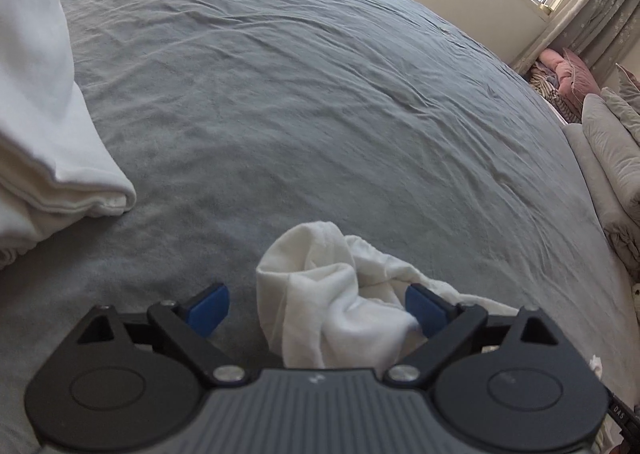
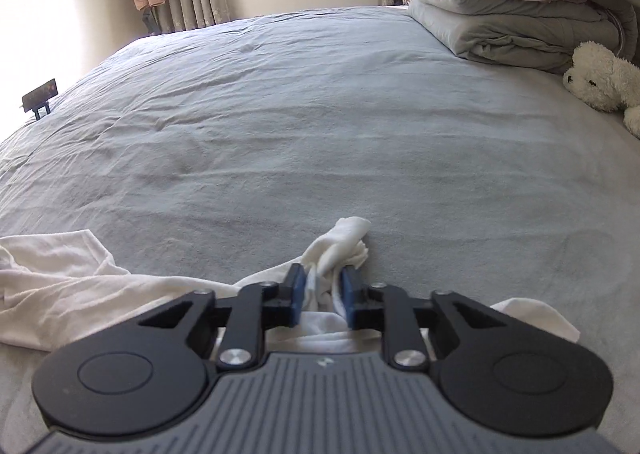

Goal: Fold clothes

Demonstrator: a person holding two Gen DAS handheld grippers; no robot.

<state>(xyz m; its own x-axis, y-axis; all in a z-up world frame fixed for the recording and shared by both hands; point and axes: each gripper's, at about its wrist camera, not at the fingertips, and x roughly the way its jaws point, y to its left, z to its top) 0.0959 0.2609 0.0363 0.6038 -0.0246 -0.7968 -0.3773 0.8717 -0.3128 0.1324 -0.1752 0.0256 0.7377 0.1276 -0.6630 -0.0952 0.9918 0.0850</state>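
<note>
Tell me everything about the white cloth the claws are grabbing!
The crumpled white soft cotton-looking garment lies rumpled on the grey bedsheet. The right claw is shut on a bunched fold that pokes up past its blue pads. The open left claw straddles another bunched lump of it.

The bed (image 2: pixel 320 114) is covered by a wrinkled grey-blue sheet. A crumpled white garment (image 2: pixel 60 294) is spread at its near edge, with one bunched end (image 1: pixel 332 294) raised off the sheet. A folded white cloth (image 1: pixel 48 158) is seen at the left side in the left wrist view. Folded grey quilts (image 2: pixel 512 14) are stacked at the far right corner, and a cream plush toy (image 2: pixel 604 82) is laid just beside them. A small dark device on a blue stand (image 2: pixel 40 96) is set at the far left edge.
</note>
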